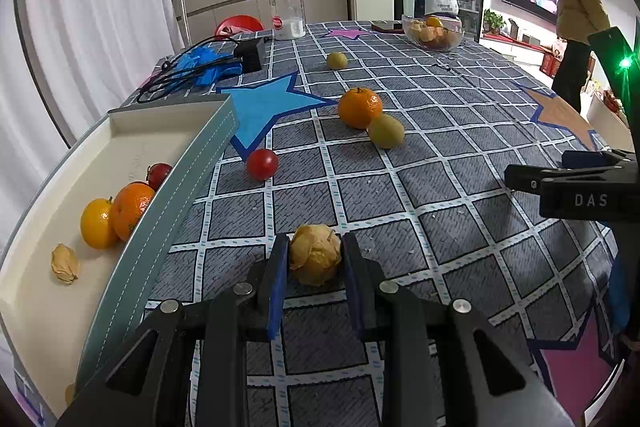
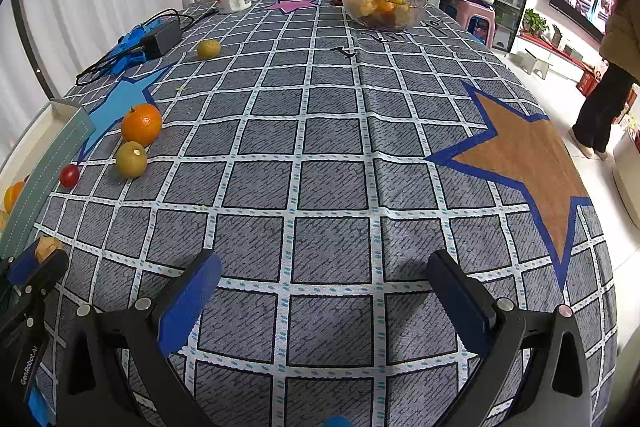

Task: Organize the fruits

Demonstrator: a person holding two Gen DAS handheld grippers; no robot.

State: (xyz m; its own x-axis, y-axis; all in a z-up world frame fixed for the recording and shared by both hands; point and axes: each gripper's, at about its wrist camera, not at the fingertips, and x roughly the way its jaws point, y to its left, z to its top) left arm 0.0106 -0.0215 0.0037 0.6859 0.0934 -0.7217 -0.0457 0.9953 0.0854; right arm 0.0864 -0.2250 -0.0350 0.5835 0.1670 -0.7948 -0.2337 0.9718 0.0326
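**Left claw clamps a husked fruit beside the tray**

The left claw (image 1: 315, 259) is drawn narrow, its two blue pads pressing either side of a papery, tan husked fruit (image 1: 315, 259) that sits low over the checked tabletop (image 1: 400, 187), just beside the tray (image 1: 160, 227). The tray lies at the tabletop's left edge, with a teal stitched rim and a cream floor. Inside it are a yellow citrus (image 1: 95, 223) touching an orange (image 1: 131, 205), a red fruit (image 1: 159, 175) behind them, and a second dry husk (image 1: 65, 263) lying apart, nearer the camera.

Out on the cloth, a cherry tomato (image 1: 262, 165) rests near the tray's rim. Farther off, a mandarin (image 1: 359, 107) touches a greenish-yellow fruit (image 1: 386, 131), and another small yellow-green fruit (image 1: 336, 60) lies alone beyond the blue star. A glass bowl (image 1: 412, 35) of fruit stands at the far end, near a clear bottle (image 1: 286, 7).

The right claw (image 2: 324, 291) hangs wide apart over bare cloth, holding nothing.
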